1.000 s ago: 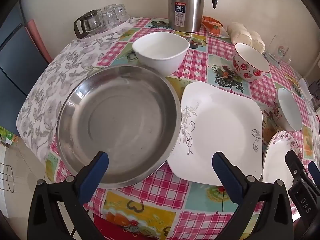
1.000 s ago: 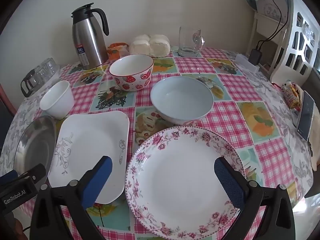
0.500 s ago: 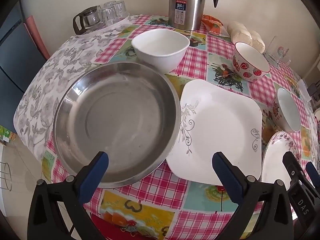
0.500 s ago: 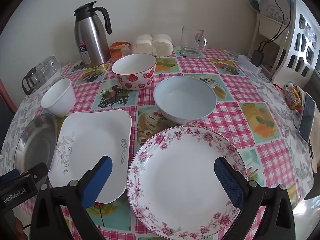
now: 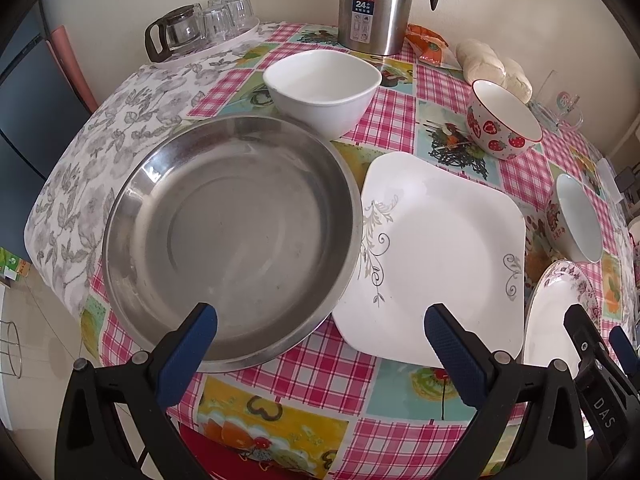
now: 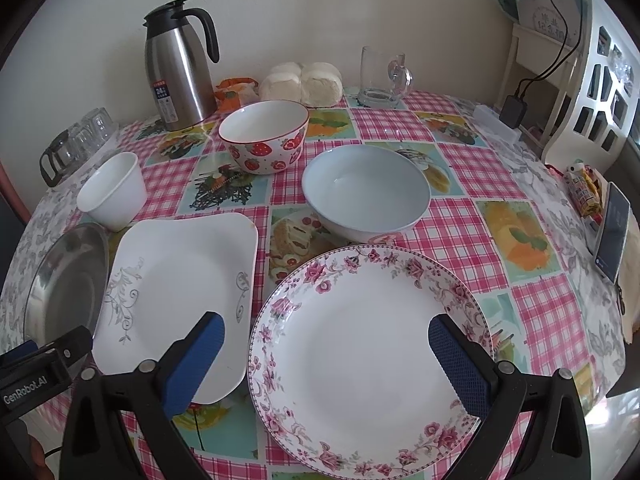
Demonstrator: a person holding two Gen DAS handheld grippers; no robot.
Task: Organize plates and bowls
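Your left gripper (image 5: 320, 344) is spread wide and empty at lower centre of its frame, fingers straddling the steel pan (image 5: 232, 240) and square white plate (image 5: 440, 256). Your right gripper (image 6: 326, 354), equally wide and empty, hovers over the floral plate (image 6: 360, 368) at lower centre; the pale blue bowl (image 6: 366, 196) sits behind, mid-frame.

The left tool (image 5: 320, 344) hangs with its two blue-padded fingers (image 5: 188, 354) spread wide, nothing held between them. The right tool (image 6: 326, 354) is likewise spread wide and holds nothing. The two sit side by side, each one's black body showing at the edge of the other's view.
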